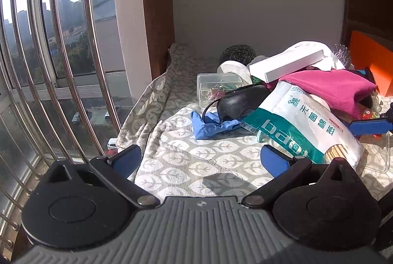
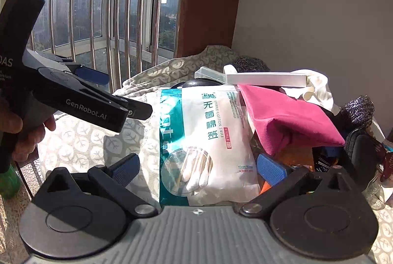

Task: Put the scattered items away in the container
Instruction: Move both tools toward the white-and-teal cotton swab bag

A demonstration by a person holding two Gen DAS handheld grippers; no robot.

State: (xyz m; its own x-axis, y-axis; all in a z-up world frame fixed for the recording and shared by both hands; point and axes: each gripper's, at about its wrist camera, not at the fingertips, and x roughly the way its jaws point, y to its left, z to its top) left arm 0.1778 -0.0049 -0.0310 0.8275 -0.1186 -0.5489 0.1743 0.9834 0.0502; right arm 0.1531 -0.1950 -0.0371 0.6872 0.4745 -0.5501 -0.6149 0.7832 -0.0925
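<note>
A white and teal cotton swab bag (image 1: 302, 126) leans on a heap of items: a magenta cloth (image 1: 331, 87), a long white box (image 1: 287, 65), a black rounded object with a cord (image 1: 240, 99) and a blue glove (image 1: 211, 124). The heap's right side sits in a clear plastic container (image 1: 383, 158). My left gripper (image 1: 201, 160) is open over the leaf-print cloth, its right pad beside the bag's corner. My right gripper (image 2: 200, 167) is open with the swab bag (image 2: 208, 141) lying between its fingers, untouched by the pads. The left gripper (image 2: 118, 93) shows at the left, held by a hand.
A small clear box of coloured bands (image 1: 216, 87), a dark wire scourer (image 1: 237, 52) and a silver scourer (image 1: 342, 54) lie at the back. An orange box (image 1: 368, 62) stands at the right. Steel window bars (image 1: 61, 67) run along the left. The wall is close behind.
</note>
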